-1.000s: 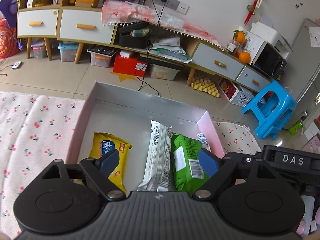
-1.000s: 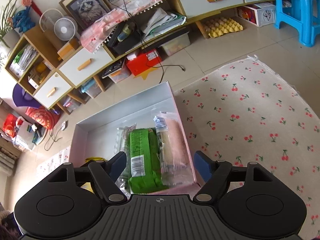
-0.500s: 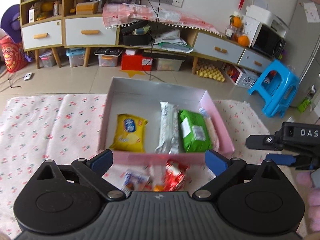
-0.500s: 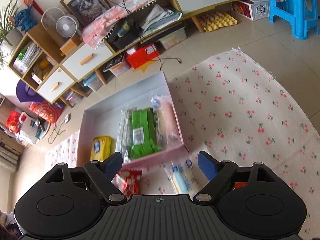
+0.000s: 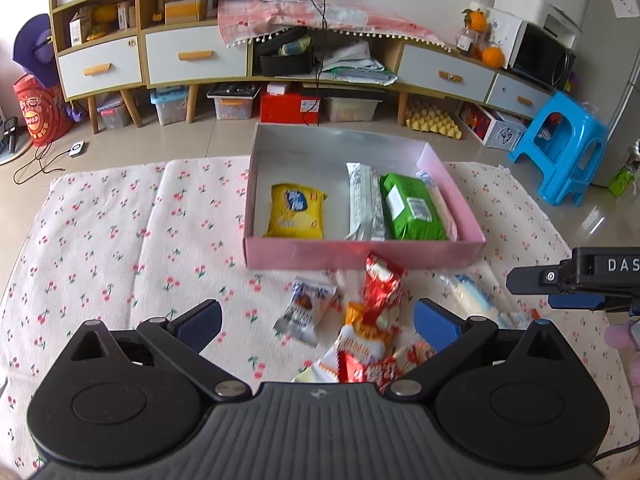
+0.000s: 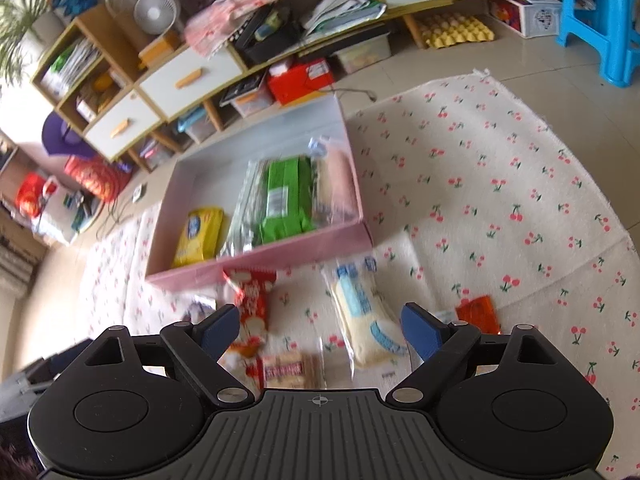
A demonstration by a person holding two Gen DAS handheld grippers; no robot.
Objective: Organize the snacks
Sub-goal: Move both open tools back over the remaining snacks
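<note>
Both grippers empty, jaws opening. My right gripper [image 6: 320,330] sits nearest the white-and-blue packet [image 6: 366,314] on the cloth just near-side of the pink box [image 6: 256,258]; its long axis runs near-to-far. Left gripper [image 5: 318,322] hangs over the red wrappers [image 5: 382,294].

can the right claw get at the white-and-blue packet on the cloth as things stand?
Probably yes. The right claw is empty, its jaws opening, and the white-and-blue packet lies flat on the cloth just ahead, uncovered, apart from the red packet.

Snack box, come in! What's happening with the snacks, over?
Left gripper and right gripper both opening, empty. Pink box holds four packs; loose snacks wait on the cloth in front. Nothing blocking.
</note>
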